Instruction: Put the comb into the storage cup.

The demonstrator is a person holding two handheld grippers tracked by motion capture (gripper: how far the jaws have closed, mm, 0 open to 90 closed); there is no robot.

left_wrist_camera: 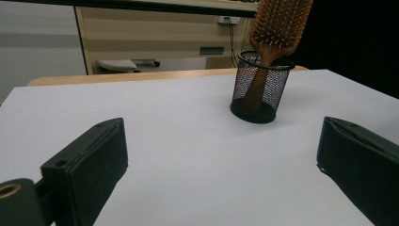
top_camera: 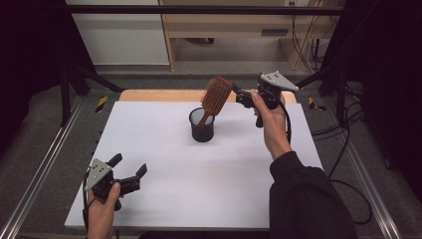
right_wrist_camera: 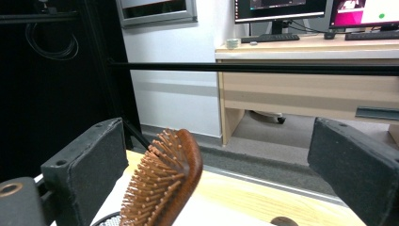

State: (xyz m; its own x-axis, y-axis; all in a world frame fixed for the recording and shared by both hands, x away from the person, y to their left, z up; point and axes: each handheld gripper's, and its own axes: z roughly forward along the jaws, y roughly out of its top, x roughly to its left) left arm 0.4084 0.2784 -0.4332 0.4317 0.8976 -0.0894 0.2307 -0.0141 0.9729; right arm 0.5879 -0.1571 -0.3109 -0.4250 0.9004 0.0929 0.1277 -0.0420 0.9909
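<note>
Room: dim black frame all round, pale wooden desk beyond, monitors lit on top of it.
Surface: white sheet over a wooden surface, its far wood edge showing.
Cup: black mesh cup stands upright mid-surface, toward the far side.
Brush: wooden brush sits handle-down in the cup, head leaning toward the right claw, bristles exposed.
Right claw: up high beside the brush head, jaws spread wide and gripping nothing; looks lined up on the head, my guess a pull-out or a fresh drop-in.
Left claw: parked low at the near left, released, aimed at the cup, well apart from it.
</note>
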